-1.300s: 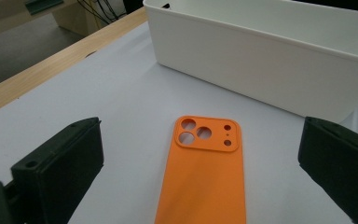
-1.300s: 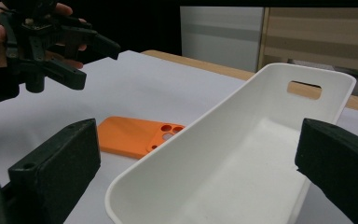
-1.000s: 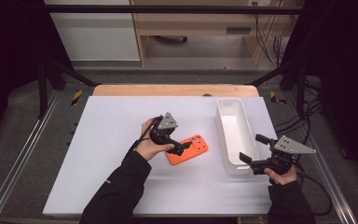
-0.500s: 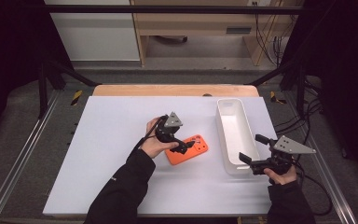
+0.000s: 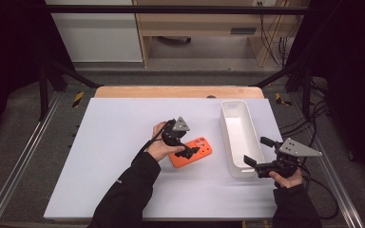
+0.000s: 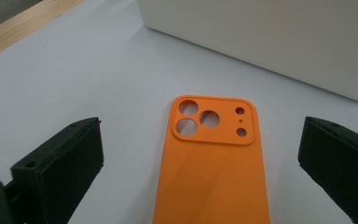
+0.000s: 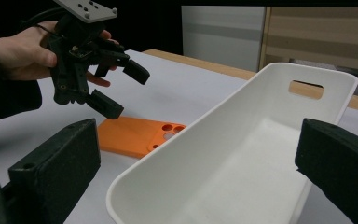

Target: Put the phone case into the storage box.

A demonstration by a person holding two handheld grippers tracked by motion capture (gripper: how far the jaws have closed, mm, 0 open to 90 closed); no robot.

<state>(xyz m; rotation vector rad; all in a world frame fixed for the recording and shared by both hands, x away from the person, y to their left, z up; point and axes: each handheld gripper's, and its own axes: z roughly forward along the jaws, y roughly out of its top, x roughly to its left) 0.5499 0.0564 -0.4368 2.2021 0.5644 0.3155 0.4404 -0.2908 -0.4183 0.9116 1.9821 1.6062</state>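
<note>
Over the orange phone case [image 5: 191,152] is where my left tongs [image 5: 186,151] sit right now, jaws spread wide and gripping nothing. From the left gripper view the case [image 6: 212,168] lies flat on the white counter [image 6: 74,79], back side up, camera cutouts pointing away from me, with one jaw on either side and a fair gap on both. So the step as I read it: get hold of the case, probably to drop it into the white bin [image 5: 240,137] just beside it.

How I'd do it well: the case is thin and lies flush on the counter, so I'd bring the jaws right down until the tips nearly skim the surface, keep the case centred between them, and close across its long edges, not the corners. It's a soft-looking shell, so I'd guess it flexes if I squeeze hard; gentle close, then lift level.

My right tongs [image 5: 258,165] are also released, jaws wide apart at the near end of the bin. In the right gripper view the jaws look to straddle its near wall [image 7: 168,186] without touching it, ready to steady it if needed.

Hard to make out: the near end of the case runs off the bottom of the left gripper view, so I can't tell how far it extends under the tongs. From the high view my left hand [image 5: 161,148] and the tongs cover part of the case too, so the height of the tips above it is a guess.
</note>
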